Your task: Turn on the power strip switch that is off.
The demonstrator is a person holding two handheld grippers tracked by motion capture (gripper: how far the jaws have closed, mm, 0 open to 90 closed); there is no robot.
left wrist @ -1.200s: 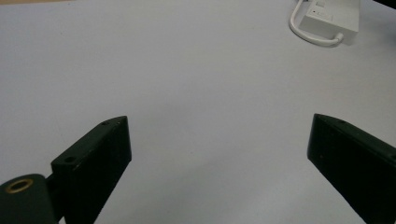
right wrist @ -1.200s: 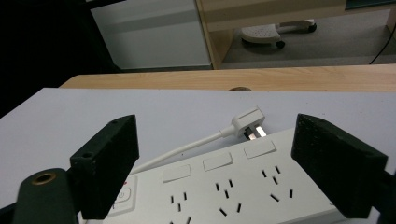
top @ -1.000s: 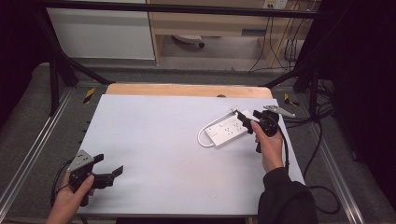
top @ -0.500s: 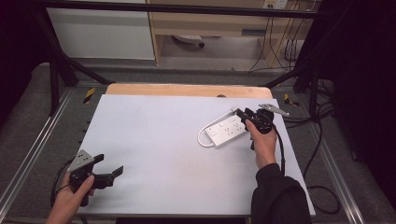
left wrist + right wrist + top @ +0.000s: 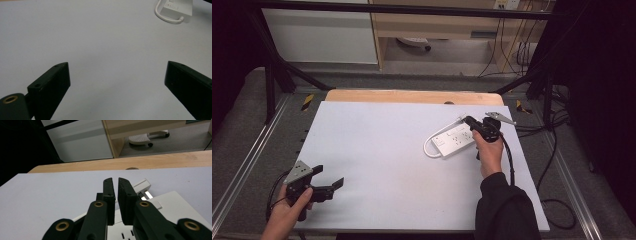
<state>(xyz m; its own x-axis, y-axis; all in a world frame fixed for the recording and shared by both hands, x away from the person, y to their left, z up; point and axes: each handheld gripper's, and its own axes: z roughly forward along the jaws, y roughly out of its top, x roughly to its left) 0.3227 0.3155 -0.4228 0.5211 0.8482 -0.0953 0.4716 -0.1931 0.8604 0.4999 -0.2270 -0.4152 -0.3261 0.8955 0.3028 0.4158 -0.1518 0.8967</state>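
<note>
The right gripper [image 5: 473,123], jaws just closed together, sits over the white power strip [image 5: 455,140] near the table's [image 5: 377,145] right edge; the left gripper [image 5: 324,183] hovers gaping at its front-left corner.

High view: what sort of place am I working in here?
Probably a lab or workshop recording bench: a white table inside a black metal frame, loose cables at the back wall, and a white power strip as the work piece.

No readable text from where I sit.
I can see faint marks on the end face of the power strip [image 5: 175,7], but they're too small and blurred for me to read.
</note>
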